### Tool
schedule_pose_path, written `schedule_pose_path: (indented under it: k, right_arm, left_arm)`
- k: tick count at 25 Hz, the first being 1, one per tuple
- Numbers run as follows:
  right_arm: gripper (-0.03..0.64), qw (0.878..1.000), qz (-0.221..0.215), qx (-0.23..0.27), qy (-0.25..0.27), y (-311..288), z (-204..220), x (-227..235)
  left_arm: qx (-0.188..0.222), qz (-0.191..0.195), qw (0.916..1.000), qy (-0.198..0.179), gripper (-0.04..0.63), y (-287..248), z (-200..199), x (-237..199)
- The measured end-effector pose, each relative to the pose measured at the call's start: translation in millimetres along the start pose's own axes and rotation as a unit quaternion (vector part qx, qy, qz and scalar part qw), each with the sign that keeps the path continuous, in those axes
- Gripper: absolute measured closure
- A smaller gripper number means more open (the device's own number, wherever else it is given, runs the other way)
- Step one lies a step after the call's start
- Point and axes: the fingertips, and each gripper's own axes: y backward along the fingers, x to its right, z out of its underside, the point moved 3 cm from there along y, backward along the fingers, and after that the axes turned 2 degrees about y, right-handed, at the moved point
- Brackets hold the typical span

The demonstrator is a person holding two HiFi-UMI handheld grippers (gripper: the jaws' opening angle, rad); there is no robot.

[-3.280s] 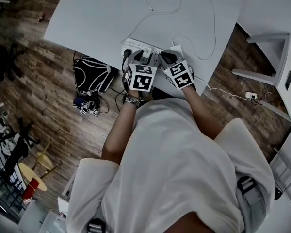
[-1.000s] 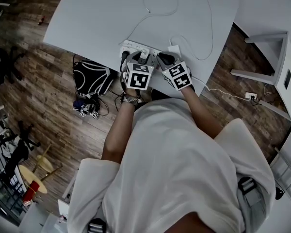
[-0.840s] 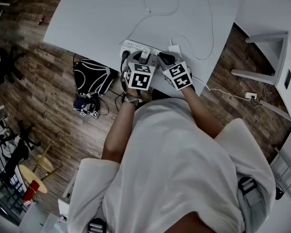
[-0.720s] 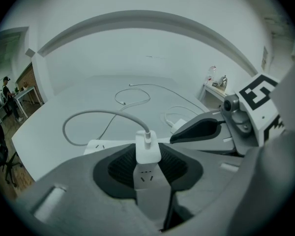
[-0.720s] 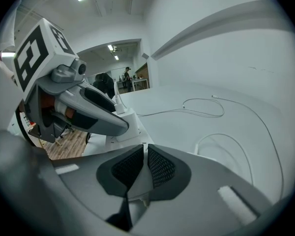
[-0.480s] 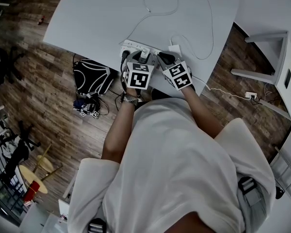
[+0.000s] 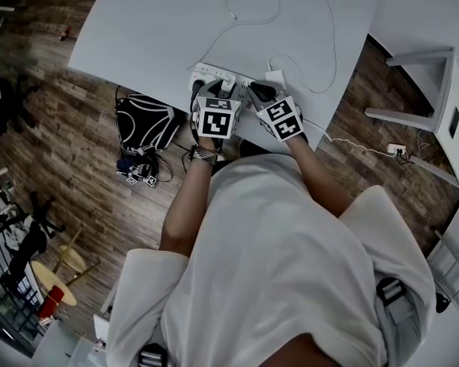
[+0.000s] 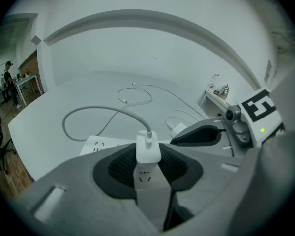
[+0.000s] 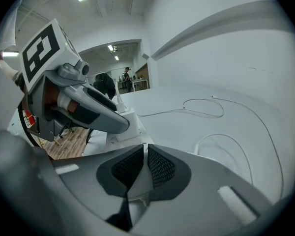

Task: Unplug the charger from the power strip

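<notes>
A white charger point(image 8: 148, 150) stands plugged into the white power strip point(image 8: 101, 144), and its cable point(image 8: 93, 113) loops away over the white table point(image 7: 161, 21). My left gripper point(image 8: 148, 167) is shut on the charger, a dark pad on each side of it. In the head view the left gripper point(image 7: 220, 92) is over the power strip point(image 7: 211, 73) at the table's near edge. My right gripper point(image 9: 143, 157) is shut with nothing seen between its pads. It sits just right of the left one, low over the strip's right end point(image 7: 260, 92).
A second white adapter point(image 7: 276, 76) with a thin cable point(image 7: 333, 44) lies beyond the right gripper. Below the table's left edge a black bag point(image 7: 145, 121) sits on the wood floor. A white bench point(image 7: 436, 105) stands at the right.
</notes>
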Motion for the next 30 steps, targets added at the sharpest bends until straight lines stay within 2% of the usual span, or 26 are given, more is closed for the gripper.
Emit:
schedule_pose_path:
  k: [14,23,26,30]
  right_arm:
    - [0.588,1.0,0.0,0.001,0.001,-1.6,0.2,0.1]
    - [0.588,1.0,0.001,0.001,0.0,-0.3,0.1,0.2]
    - [0.588,1.0,0.001,0.002,0.001,-0.1,0.2,-0.5]
    - [0.588,1.0,0.0,0.001,0.001,-0.6,0.9,0.4]
  left_arm:
    - [0.015,-0.012,0.9987,-0.047,0.456,-0.7,0.2,2.2]
    - [0.004,-0.031,0.9954,-0.091,0.456,-0.5,2.0,6.5]
    - [0.003,-0.029,0.996,-0.085,0.456,0.1,2.4,6.2]
    - [0.003,-0.011,0.9987,-0.05,0.456,-0.3,0.9,2.8]
